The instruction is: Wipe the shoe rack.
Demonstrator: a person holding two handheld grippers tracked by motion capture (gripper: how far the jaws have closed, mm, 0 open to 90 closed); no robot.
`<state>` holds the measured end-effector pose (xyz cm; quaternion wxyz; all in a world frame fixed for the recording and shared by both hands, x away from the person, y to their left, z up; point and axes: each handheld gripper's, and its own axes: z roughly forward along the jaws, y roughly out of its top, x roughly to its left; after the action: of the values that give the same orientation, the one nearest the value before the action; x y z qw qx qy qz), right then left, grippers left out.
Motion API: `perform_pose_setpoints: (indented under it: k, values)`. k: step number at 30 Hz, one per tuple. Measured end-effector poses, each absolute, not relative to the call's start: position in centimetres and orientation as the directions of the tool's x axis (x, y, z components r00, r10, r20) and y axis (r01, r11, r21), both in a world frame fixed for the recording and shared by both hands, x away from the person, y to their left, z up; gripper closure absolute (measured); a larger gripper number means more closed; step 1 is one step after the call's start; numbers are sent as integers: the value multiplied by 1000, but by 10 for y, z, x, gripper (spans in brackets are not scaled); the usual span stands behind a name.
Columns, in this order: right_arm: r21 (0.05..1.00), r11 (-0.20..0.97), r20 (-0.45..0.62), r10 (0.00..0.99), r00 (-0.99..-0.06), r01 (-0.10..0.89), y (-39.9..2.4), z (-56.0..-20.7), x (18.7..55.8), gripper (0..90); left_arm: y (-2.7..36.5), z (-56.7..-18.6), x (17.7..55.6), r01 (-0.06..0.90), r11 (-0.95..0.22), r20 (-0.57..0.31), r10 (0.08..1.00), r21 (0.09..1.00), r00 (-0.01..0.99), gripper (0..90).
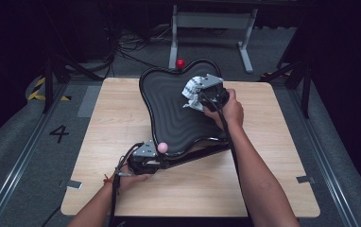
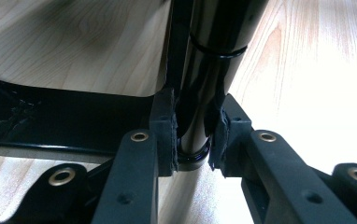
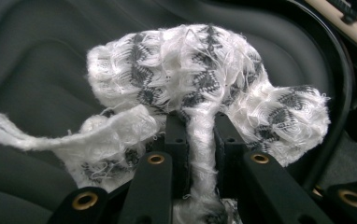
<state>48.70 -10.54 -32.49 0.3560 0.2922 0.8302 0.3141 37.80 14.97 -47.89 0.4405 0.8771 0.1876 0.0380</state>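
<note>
Two claws are sharing the work: one is steadying a black ribbed tray while the other is wiping it with a white and grey cloth. The left claw, at about seven o'clock on the table, is clamping shut on a glossy black post under the tray's near edge, just below a pink knob, and is keeping that edge raised so the tray is tilting. The right claw is pinching a fold of the cloth between its pads, and the bunched cloth is lying against the tray's surface up at one o'clock, near the rim by a red knob.

Judging from where things lie, the wiping is underway rather than finished: the cloth is working the far right lobe, and the wide ribbed middle and the left lobe seem yet to be covered. Whether any dirt is remaining on the dark ribs is hard to tell in this light.
</note>
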Motion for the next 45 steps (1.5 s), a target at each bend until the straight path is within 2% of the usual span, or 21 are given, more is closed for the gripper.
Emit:
perform_pose_setpoints:
  k: [11,24,34,45]
  values:
    - [729,657,-422,653,-629,192,-56,-327,471,794,150,-479,378,295,-542,-98,362,787,927,731]
    - [724,673,-431,612,-663,151,-23,-327,464,794,150,-479,378,293,-543,-97,361,787,928,731]
    - [726,668,-419,617,-666,162,-27,-325,467,796,150,-479,378,292,-544,-93,363,787,927,731]
    - [729,654,-426,664,-614,202,-59,-323,481,797,150,-479,378,292,-544,-92,364,787,927,732]
